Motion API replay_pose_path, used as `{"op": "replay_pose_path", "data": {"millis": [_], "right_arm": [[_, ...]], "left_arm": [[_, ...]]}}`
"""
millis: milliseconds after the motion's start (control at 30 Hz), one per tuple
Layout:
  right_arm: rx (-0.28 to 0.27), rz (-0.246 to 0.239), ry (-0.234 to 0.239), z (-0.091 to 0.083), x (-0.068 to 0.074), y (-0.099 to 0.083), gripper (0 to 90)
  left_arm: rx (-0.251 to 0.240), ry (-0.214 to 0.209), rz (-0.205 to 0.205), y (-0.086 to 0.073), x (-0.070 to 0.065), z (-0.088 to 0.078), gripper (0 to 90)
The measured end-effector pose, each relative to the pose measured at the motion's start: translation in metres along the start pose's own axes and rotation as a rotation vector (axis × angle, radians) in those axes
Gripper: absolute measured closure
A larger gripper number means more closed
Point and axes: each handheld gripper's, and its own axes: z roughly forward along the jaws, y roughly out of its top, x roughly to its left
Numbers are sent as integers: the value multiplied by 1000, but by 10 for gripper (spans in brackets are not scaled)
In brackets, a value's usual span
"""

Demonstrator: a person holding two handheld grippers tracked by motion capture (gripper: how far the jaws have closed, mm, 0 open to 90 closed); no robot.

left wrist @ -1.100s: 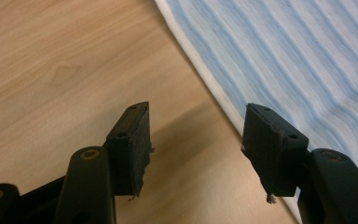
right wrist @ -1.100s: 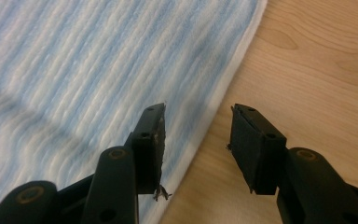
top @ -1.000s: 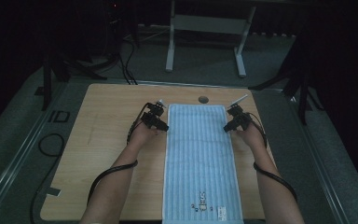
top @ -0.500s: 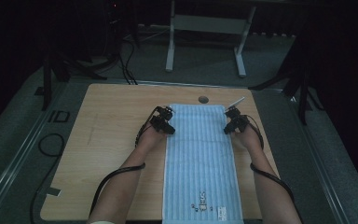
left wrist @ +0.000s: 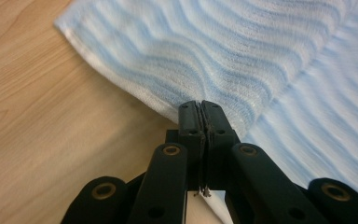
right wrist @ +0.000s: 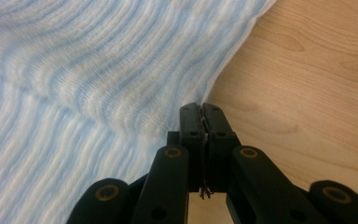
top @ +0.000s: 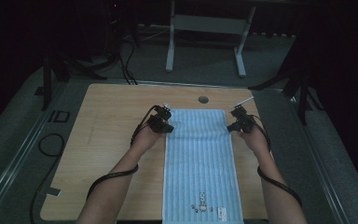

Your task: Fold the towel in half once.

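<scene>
Towel (top: 200, 163) in pale blue stripes is spread lengthwise down the middle of a light wooden table (top: 107, 140), reaching from near the far edge to the near edge, where a small printed mark is seen. Its far left corner is clamped by the left gripper (top: 166, 122), whose jaws have just been closing and are now pressed together on the white hem (left wrist: 168, 105); the cloth beyond is lifted into a fold over the flat part. Its far right corner is clamped likewise by the right gripper (top: 233, 123), with jaws just closed on the edge and the cloth rippled upward (right wrist: 98, 88). A round hole (top: 203, 99) is set in the table near the far edge. Grey carpet (top: 205, 56) surrounds the table, cables (top: 121, 65) are trailed across it, and a white metal stand (top: 205, 28) is placed behind in a dark room.
</scene>
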Motion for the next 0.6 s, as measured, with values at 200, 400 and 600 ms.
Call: {"op": "replay_pose_path", "data": {"millis": [200,400,600], "right_arm": [[-41,-63,10,-21,15,-15,883],[-79,-117,70,-41,27,-48,882],[-37,-172,81,-35,42,-89,738]], "left_arm": [[-58,-25,2,-13,-11,-29,873],[-82,-63,46,-46,-38,-48,870],[29,-39,104,-77,-63,-46,739]]}}
